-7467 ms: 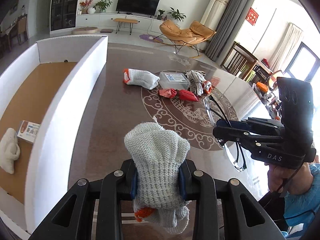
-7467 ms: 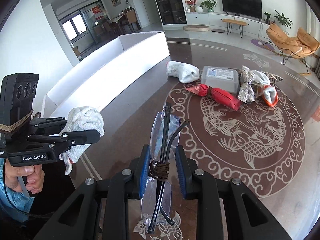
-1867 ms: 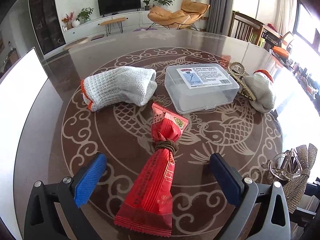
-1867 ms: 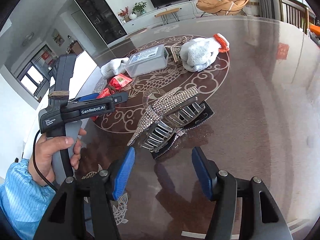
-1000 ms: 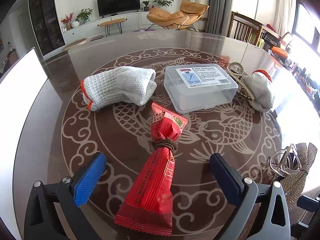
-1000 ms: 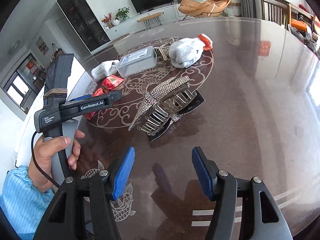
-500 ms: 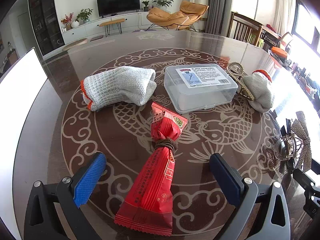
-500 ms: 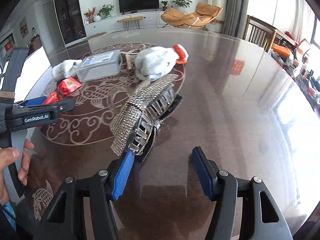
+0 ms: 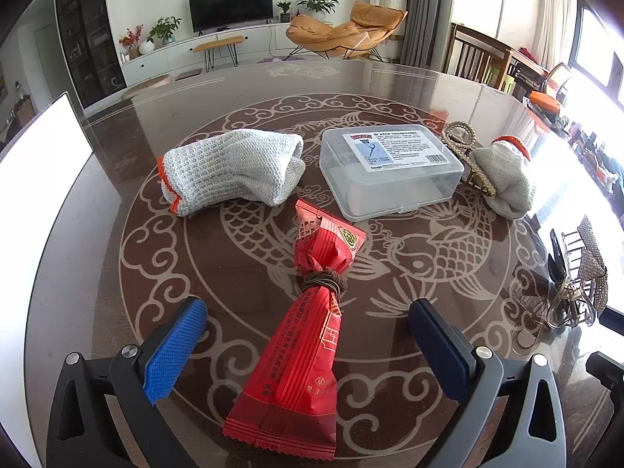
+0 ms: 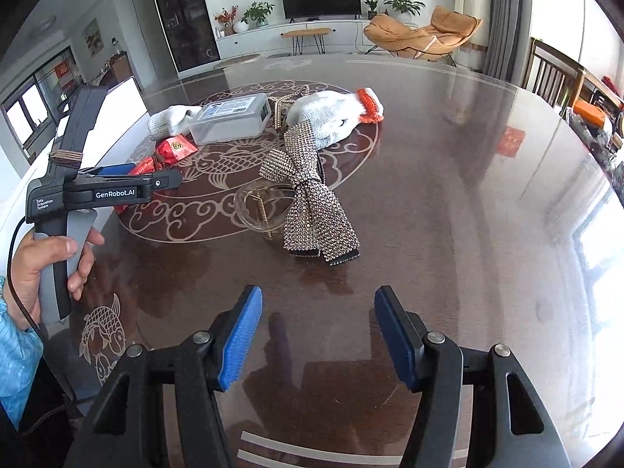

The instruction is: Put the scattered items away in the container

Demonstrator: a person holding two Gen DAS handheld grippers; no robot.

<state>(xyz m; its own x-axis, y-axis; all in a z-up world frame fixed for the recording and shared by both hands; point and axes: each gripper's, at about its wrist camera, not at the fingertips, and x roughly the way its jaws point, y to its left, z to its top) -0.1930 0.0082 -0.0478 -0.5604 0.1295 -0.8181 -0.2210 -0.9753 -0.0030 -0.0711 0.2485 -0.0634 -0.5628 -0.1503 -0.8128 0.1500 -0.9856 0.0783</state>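
Fingers of your left gripper (image 9: 308, 345) stand wide, straddling the red snack packet (image 9: 308, 312) (no pad touching it) near the tabletop (image 9: 117, 273) centre. Your right gripper (image 10: 318, 331) is equally wide and empty; the rhinestone bow hair claw (image 10: 312, 199) lies just beyond it, toward the tabletop's near edge.

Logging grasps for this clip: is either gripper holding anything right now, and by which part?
Nothing is held. The left gripper stands open astride the red snack packet; the right gripper is open, short of the rhinestone bow hair clip.
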